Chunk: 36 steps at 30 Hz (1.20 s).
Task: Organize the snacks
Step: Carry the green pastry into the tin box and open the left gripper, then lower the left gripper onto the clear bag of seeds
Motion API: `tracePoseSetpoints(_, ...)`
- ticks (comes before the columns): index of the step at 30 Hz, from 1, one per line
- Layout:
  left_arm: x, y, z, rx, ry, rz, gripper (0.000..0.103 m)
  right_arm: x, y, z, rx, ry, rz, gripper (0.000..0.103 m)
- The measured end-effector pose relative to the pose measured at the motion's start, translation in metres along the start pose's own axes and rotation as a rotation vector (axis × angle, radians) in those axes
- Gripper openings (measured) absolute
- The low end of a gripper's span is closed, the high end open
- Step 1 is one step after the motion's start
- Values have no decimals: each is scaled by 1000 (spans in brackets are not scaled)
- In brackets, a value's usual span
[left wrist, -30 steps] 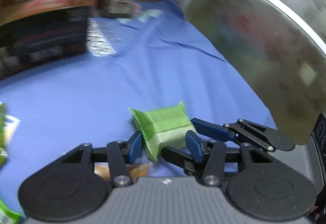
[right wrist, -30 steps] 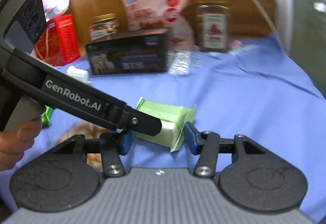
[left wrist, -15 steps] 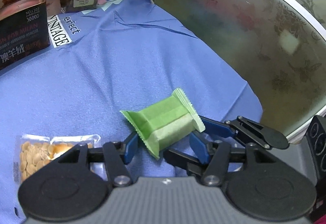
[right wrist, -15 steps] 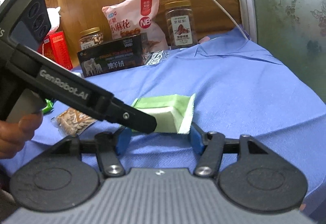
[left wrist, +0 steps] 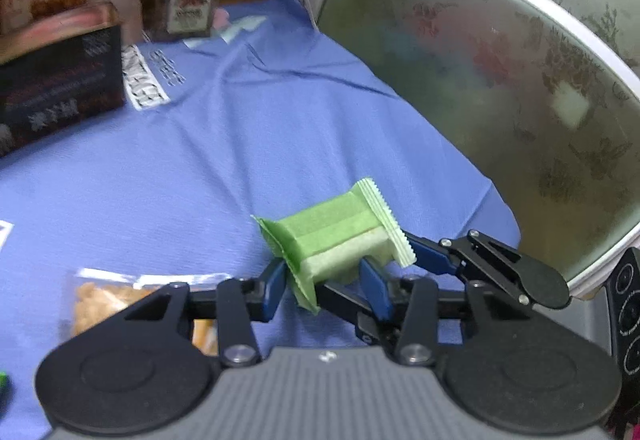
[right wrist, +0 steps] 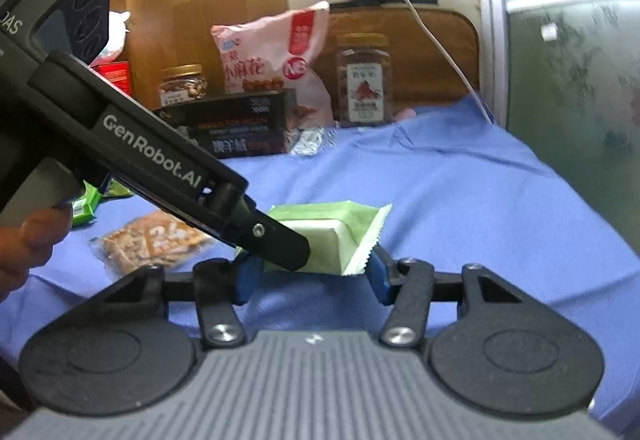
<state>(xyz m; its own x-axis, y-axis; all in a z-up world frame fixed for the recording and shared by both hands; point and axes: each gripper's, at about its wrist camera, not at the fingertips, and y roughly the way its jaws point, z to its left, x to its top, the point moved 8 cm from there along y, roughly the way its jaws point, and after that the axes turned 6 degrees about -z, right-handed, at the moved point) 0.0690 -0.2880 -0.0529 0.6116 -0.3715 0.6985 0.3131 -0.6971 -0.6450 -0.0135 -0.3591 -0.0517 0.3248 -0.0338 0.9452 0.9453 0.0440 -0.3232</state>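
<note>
1. Two grippers are closing on one green snack packet [left wrist: 340,236], which is held up just above the blue cloth [left wrist: 200,167].
2. The left gripper [left wrist: 326,286] is seen with its blue pads at the packet's near crimped end; a firm squeeze can't be confirmed.
3. The right gripper [right wrist: 312,276] is placed around the packet's other end, pads at its sides.
4. A clear bag of crackers [right wrist: 152,240] is left on the cloth, near the packet.
5. A black box [right wrist: 240,129], a pink bag [right wrist: 272,59] and a jar [right wrist: 364,79] are lined up well behind the packet.
</note>
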Motion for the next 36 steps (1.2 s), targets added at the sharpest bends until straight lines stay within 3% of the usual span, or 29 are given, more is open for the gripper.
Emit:
tracePoseSetpoints(8,15,-41,43,66,-49,-80,41,29,30,42,97,-90,-7,57)
tracePoseSetpoints(17,93,-73,119,196,-113,-241,42,96,113,73,202,-100,-88,57)
tracePoseSetpoints(22,133,-56,164,241,-184,-282,42,122,171,76,200,-73,-80,57)
tracePoseSetpoints(26,149,-33,191,285,-251,-289,42,123,207,76,114,-134,-84,62)
tracePoseSetpoints(29,149,-31,194,278,-262,-290,42,119,208,68,67,-150,-87,67)
tracePoseSetpoints(36,127,-70,177,249,-230,-316,42,103,154,50,94,-36,-72,66)
